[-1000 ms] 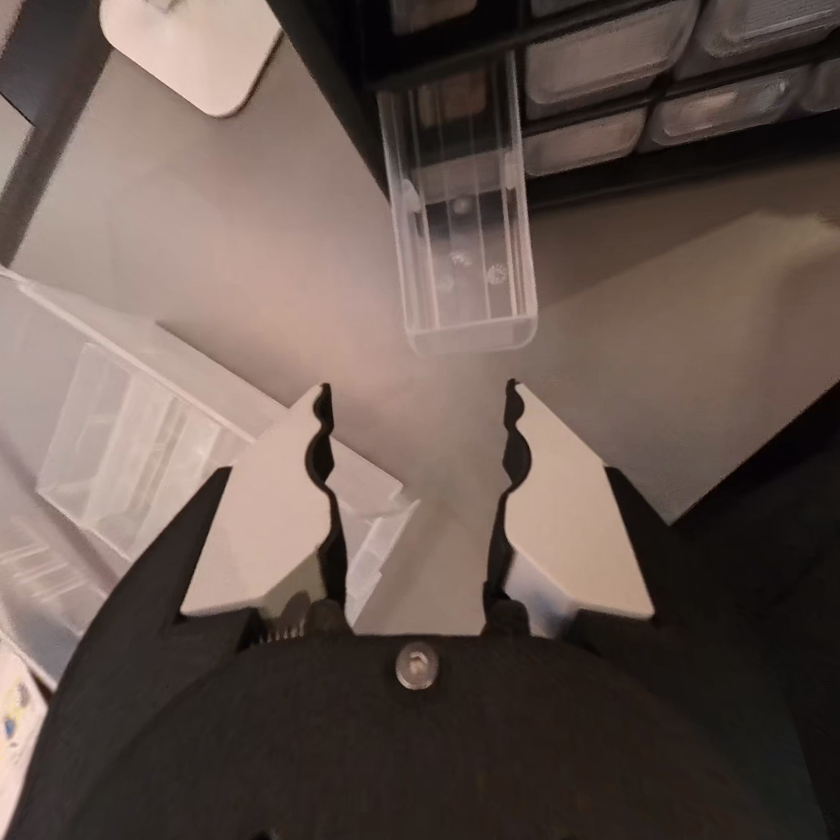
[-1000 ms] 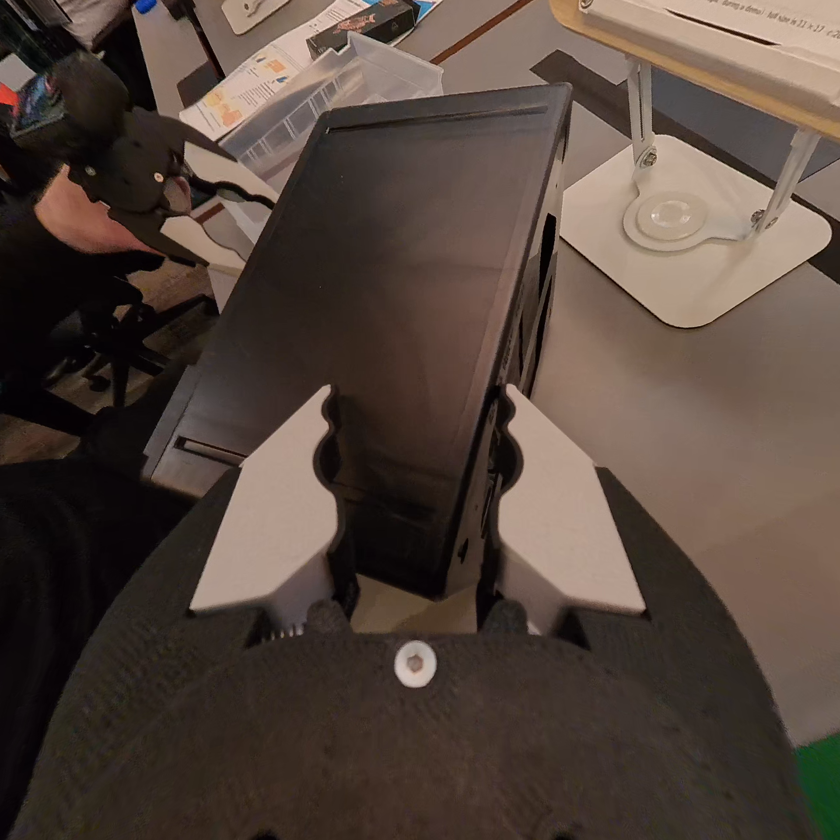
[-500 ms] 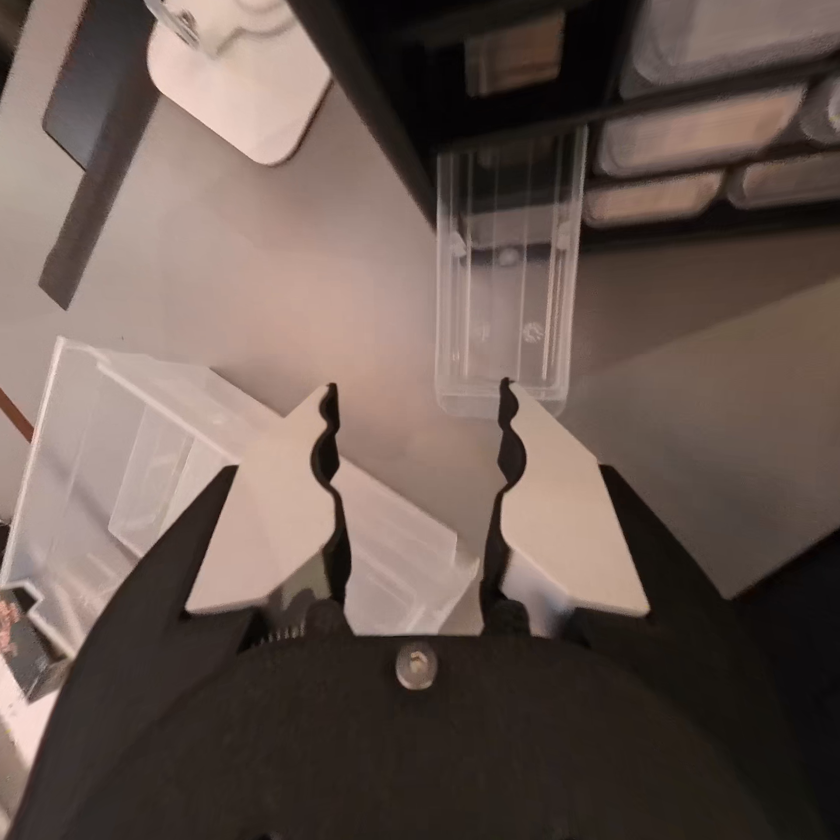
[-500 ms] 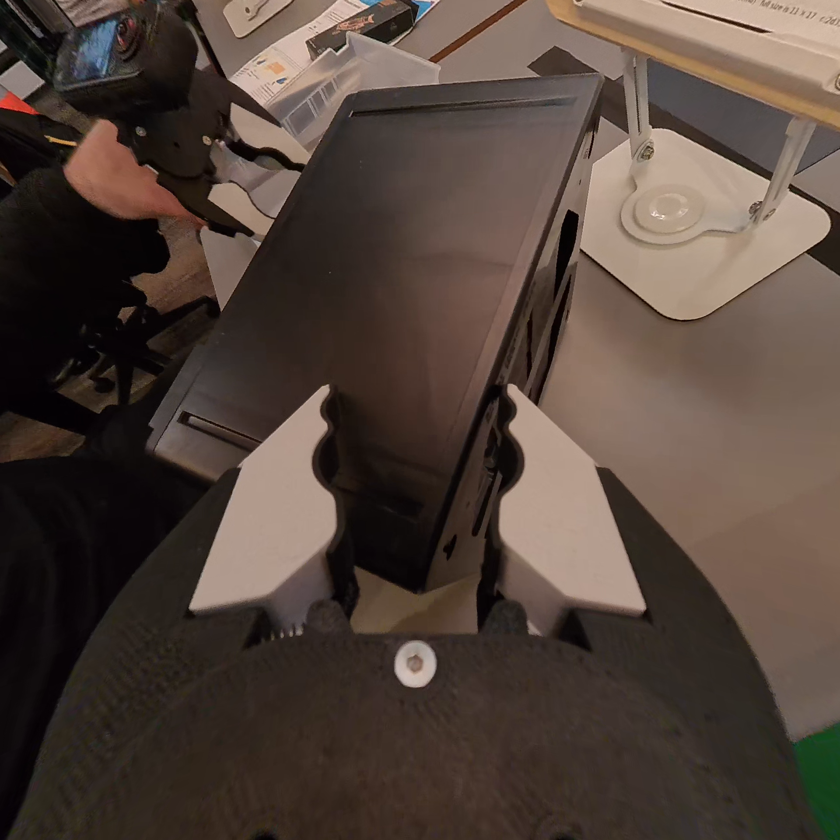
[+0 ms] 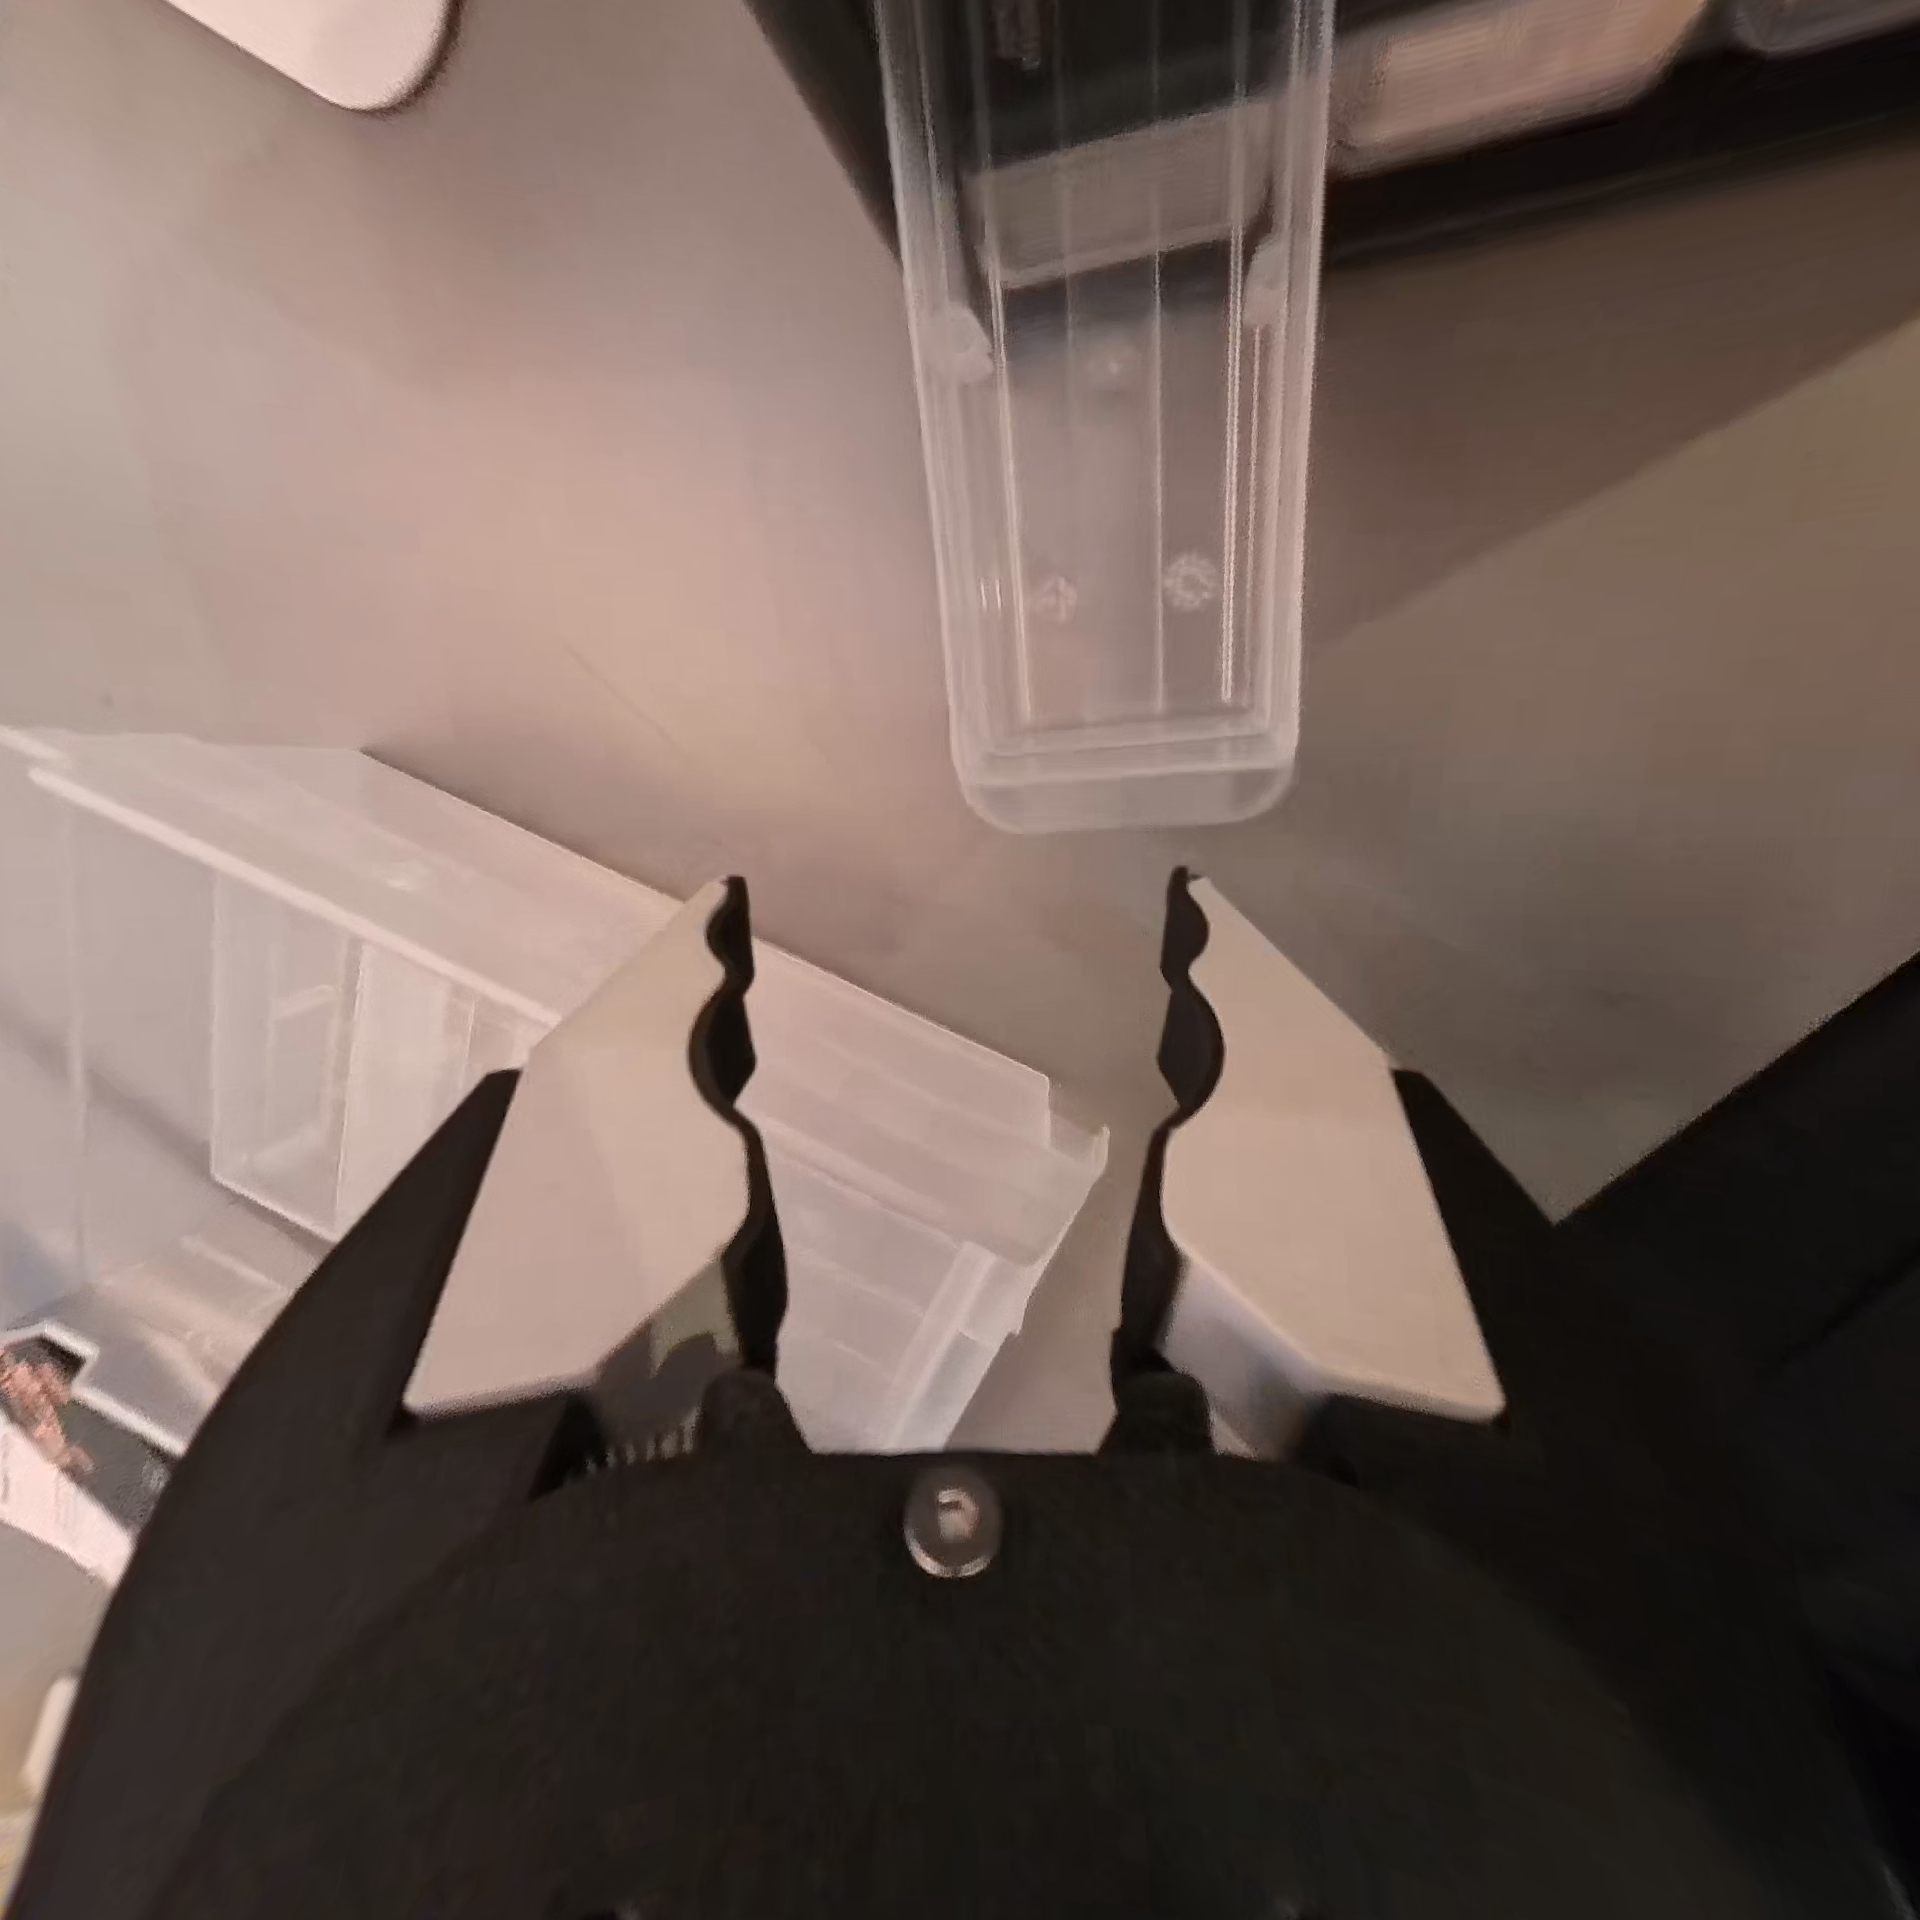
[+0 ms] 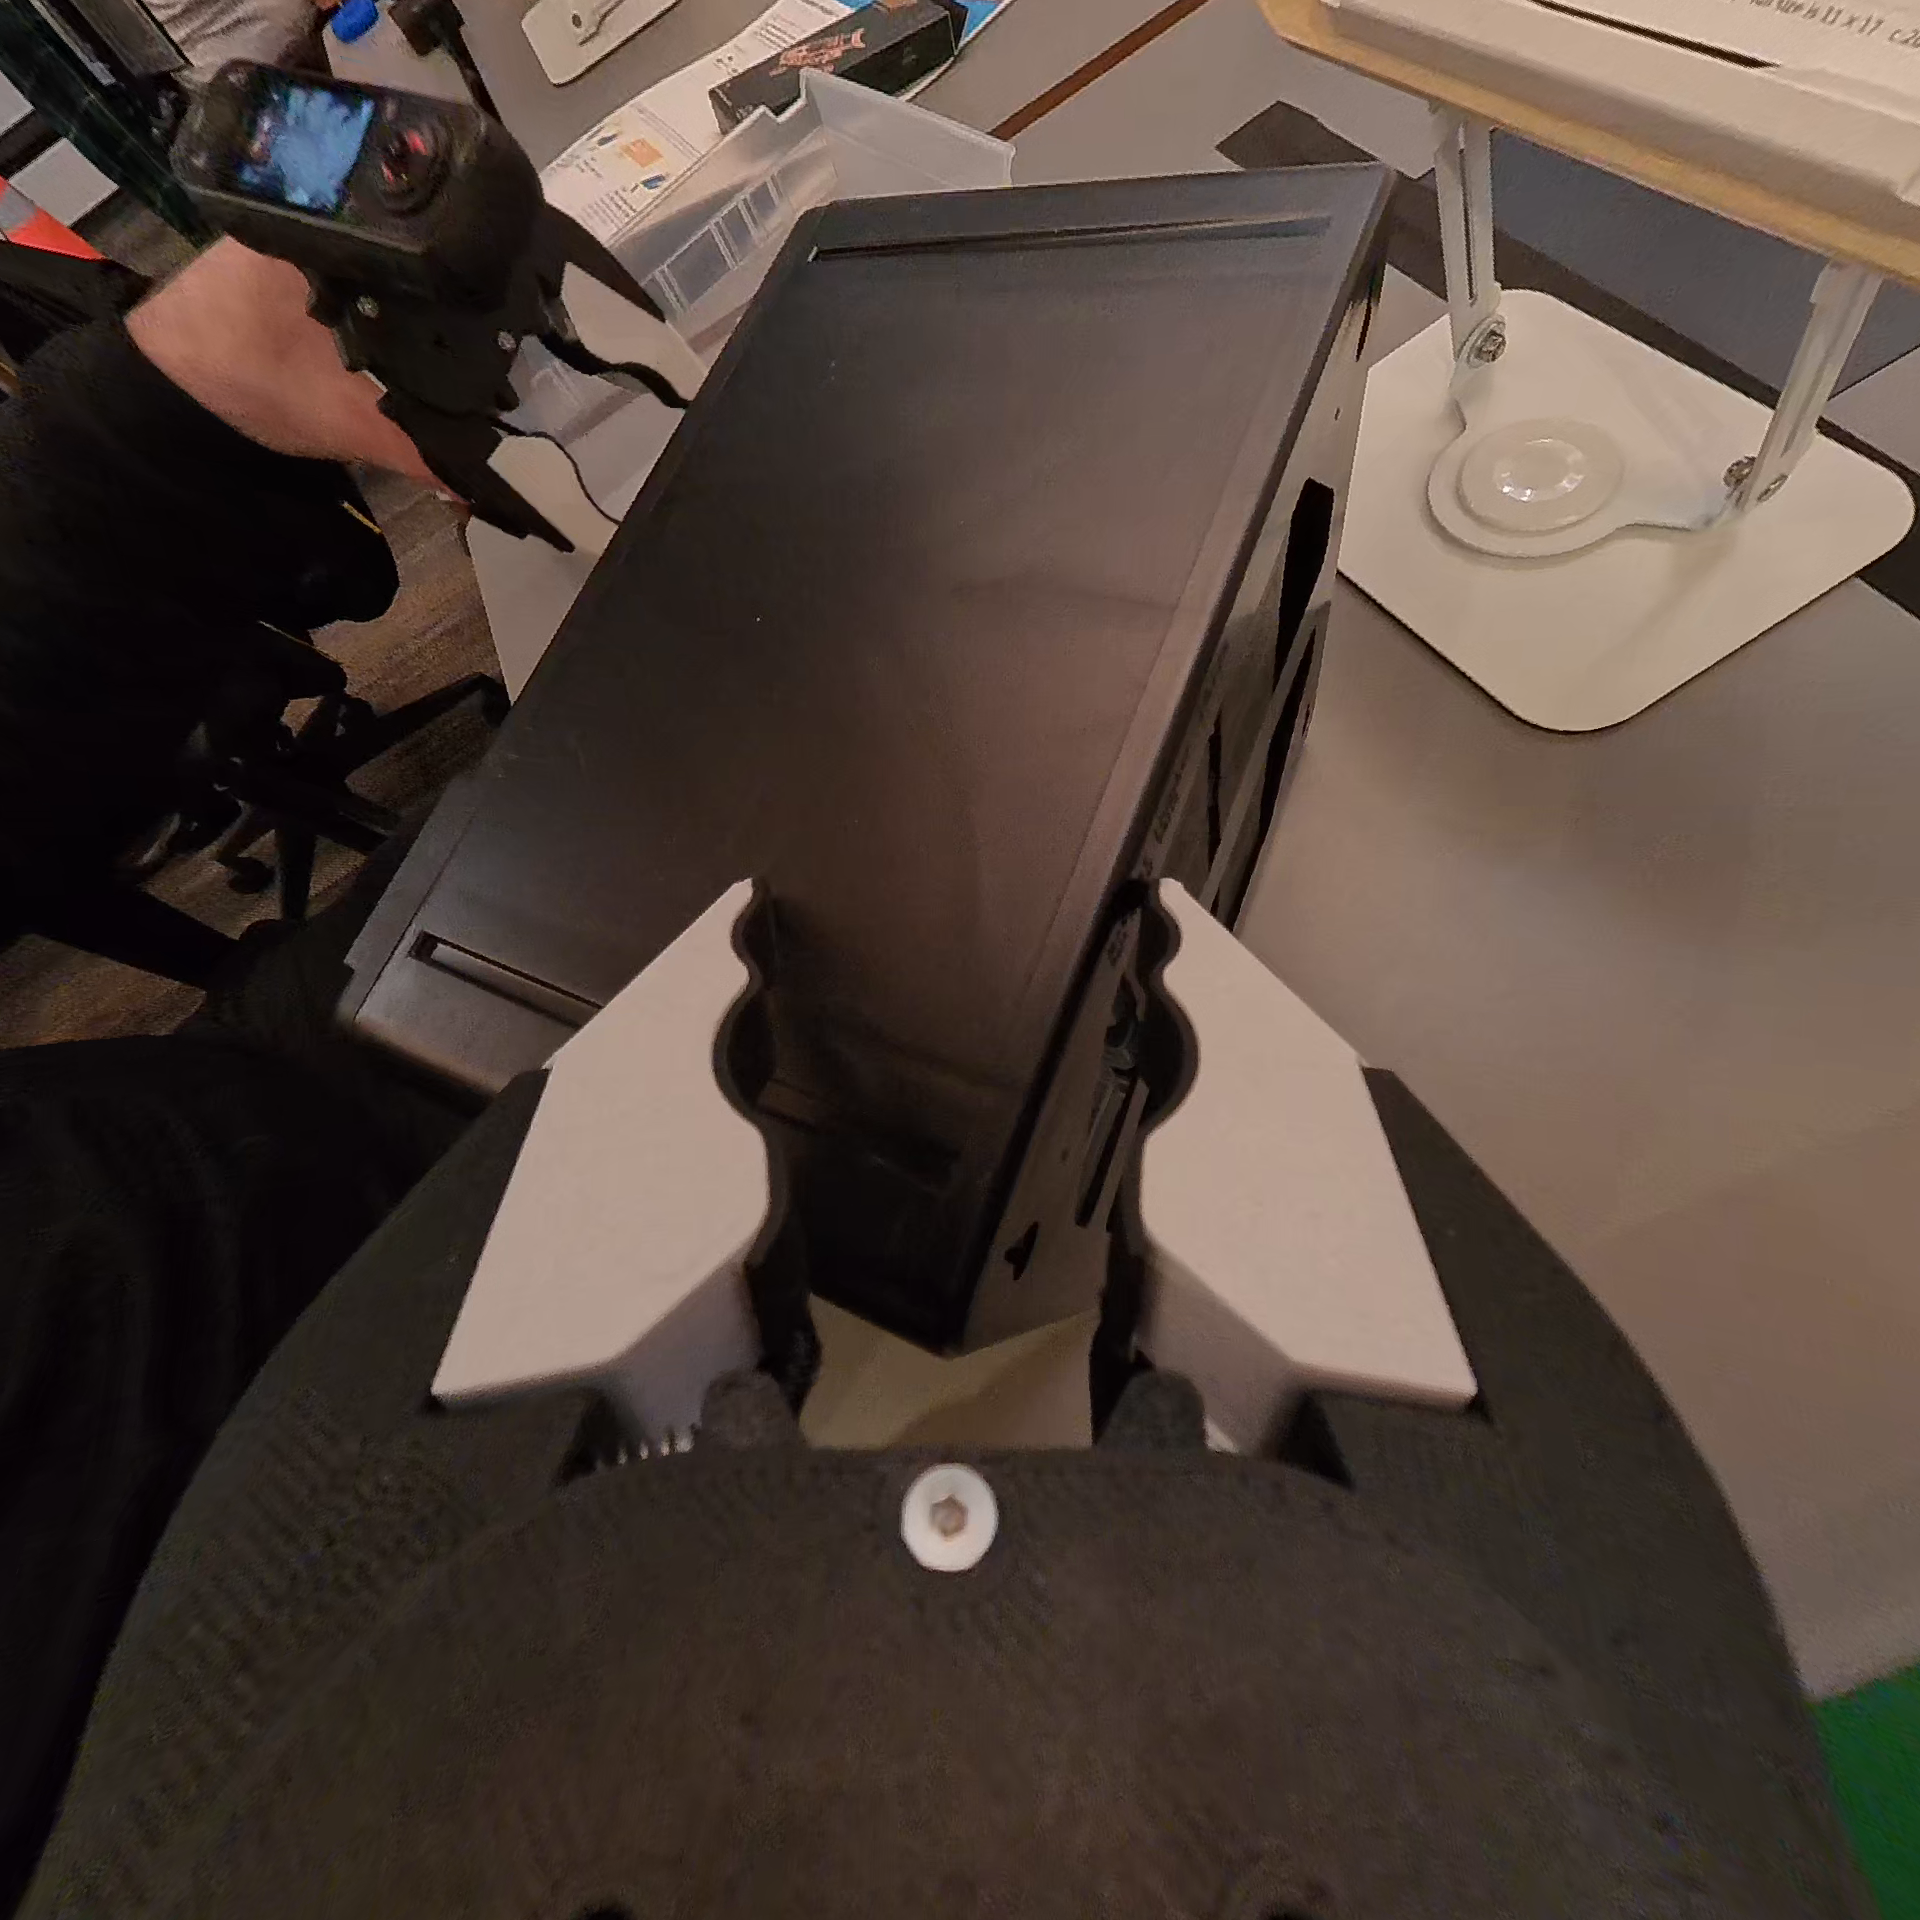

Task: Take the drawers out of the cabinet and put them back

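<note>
- The right gripper (image 6: 956, 1049) straddles the near top corner of the black cabinet (image 6: 935, 644), one finger on the top face and the other down the side. Whether the pads actually pinch the panel I cannot tell. My read: it is there to brace the cabinet so it does not slide when a drawer gets tugged.
- The left gripper (image 5: 951, 997) hangs just short of the clear drawer (image 5: 1122, 520), fingers spread apart with nothing between them, tips near the drawer's front lip and not touching.
- That drawer juts far out of its slot, only its back end inside the frame. It looks like the one being pulled, and the wide opening suits closing over its front end.
- Down to the left on the grey table (image 5: 364, 468) sits a clear plastic bin (image 5: 312, 935) with what seems a small clear drawer inside, likely the spot for removed drawers.
- Other frosted drawers (image 5: 1507, 125) sit closed in their rows, so plenty is left.
- Beyond the cabinet stands a white stand base (image 6: 1621, 540), well clear.
</note>
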Available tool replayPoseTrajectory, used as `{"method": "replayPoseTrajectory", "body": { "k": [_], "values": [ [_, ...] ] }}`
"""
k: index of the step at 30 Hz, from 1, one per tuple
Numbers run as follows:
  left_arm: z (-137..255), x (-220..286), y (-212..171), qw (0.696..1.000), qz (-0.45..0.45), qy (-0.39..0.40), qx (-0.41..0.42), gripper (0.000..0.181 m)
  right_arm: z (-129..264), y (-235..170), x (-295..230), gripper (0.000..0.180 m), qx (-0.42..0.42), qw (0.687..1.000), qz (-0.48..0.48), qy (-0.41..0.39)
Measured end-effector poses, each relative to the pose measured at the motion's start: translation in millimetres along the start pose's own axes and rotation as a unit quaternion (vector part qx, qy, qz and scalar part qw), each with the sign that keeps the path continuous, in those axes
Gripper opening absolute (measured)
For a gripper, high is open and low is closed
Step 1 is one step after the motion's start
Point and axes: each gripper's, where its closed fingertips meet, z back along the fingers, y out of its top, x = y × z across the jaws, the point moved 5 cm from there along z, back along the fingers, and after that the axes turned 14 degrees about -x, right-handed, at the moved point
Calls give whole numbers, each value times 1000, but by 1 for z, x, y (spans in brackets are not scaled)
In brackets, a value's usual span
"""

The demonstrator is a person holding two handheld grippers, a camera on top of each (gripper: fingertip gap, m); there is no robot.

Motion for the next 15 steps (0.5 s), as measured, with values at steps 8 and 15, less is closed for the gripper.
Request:
{"method": "replayPoseTrajectory", "body": {
  "k": [8, 15],
  "values": [
    [-16, -5, 14, 999, -5, 28, 26, 78, 1, -1, 1, 70, 1, 1000, 1, 0],
    [-1, -13, 60, 996, -24, 39, 73, 73, 1, -1, 1, 70, 1, 1000, 2, 3]
  ]
}}
